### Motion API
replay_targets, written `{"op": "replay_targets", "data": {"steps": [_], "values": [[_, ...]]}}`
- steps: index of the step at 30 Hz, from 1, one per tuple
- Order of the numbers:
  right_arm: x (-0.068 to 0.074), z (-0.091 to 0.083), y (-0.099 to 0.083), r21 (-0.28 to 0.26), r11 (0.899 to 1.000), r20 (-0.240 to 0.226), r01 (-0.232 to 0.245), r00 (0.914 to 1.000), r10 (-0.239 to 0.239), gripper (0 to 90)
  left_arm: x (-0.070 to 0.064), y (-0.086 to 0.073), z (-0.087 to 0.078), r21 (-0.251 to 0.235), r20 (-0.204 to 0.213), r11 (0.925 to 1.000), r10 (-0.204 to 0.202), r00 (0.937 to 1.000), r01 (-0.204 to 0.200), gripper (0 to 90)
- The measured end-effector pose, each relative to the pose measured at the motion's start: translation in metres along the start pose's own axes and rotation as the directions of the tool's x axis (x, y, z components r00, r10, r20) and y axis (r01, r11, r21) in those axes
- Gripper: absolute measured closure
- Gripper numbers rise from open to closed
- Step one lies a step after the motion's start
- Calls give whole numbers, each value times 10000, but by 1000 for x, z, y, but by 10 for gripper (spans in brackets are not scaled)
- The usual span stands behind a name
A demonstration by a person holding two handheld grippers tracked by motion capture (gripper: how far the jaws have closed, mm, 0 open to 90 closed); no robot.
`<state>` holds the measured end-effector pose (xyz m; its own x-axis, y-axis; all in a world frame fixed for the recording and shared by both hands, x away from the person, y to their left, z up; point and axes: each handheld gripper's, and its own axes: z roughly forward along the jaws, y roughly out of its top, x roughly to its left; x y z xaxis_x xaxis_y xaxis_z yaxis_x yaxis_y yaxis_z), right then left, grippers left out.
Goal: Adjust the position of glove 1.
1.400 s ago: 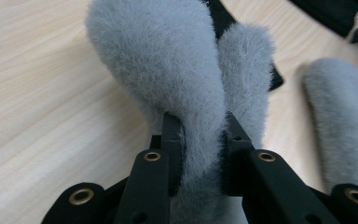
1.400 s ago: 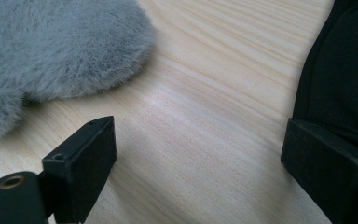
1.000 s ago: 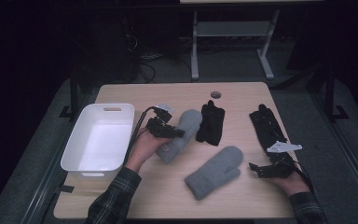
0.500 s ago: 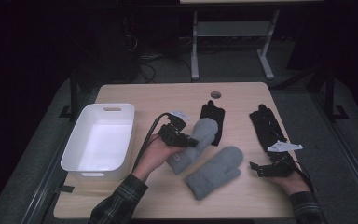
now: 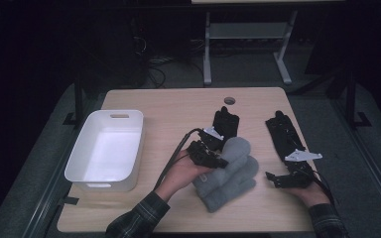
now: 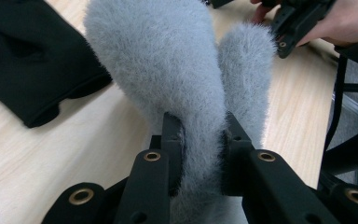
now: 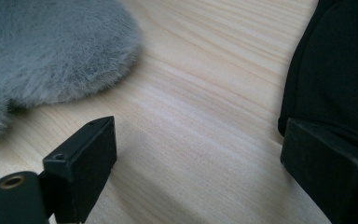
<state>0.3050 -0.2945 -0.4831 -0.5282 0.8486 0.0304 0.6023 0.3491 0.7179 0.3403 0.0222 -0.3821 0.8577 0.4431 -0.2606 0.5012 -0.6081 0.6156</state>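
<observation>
- Two grey fuzzy mittens near the front middle of the wooden worktop point(image 5: 178, 106): upper mitten point(image 5: 234, 151) lying over lower mitten point(image 5: 228, 191), both pointing up and to the right in the high view.
- Left claw point(image 5: 213, 159) pinching the upper mitten near its cuff end, jaws pressed into the fleece from both sides, as seen close up in the left gripper view point(image 6: 200, 158).
- Upper mitten point(image 6: 168, 70) rising away from the jaws in that view, its thumb point(image 6: 244, 70) standing beside the main body on the right.
- Left hand point(image 5: 181, 171) wrapped around the claw body, plaid sleeve entering from the bottom edge, black cable looping away toward the upper left.
- Right claw point(image 5: 274, 179) spread wide and holding nothing, resting low over bare wood just to the right of the mittens, with a grey three-cornered plate on top.
- Right gripper view: both jaws far apart, bare wood between them, grey fleece point(image 7: 51, 56) at upper left, black fabric point(image 7: 335, 70) at right, touching or just behind the right-hand jaw.
- Black glove point(image 5: 226, 124) lying flat just beyond the mittens, near the round hole in the worktop; also seen at the left of the left gripper view point(image 6: 32, 65).
- Second black glove point(image 5: 283, 134) lying lengthwise near the right edge, just beyond the right claw.
- White bin point(image 5: 129, 148) standing at the left side of the worktop, well apart from the mittens.
</observation>
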Motion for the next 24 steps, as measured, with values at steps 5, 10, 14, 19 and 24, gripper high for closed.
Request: {"op": "replay_targets", "data": {"steps": [5,10,14,19,24], "values": [[0,0,0,5,10000,2,-5,10000,5,103,-9,2,7,182,-3,9998,73,10000,-73,753],[0,0,0,4,10000,2,-9,10000,9,103,-16,2,15,489,-155,9988,-15,9999,22,753],[0,0,0,5,10000,-3,-21,10000,21,103,-20,2,18,589,-287,9982,80,9996,-63,754],[0,0,0,8,10000,-11,-5,10000,5,103,-22,0,26,710,-238,9973,191,9995,-174,753],[0,0,0,8,10000,-14,-4,10000,4,104,-22,-1,32,833,-208,9964,193,9996,-175,748]]}}
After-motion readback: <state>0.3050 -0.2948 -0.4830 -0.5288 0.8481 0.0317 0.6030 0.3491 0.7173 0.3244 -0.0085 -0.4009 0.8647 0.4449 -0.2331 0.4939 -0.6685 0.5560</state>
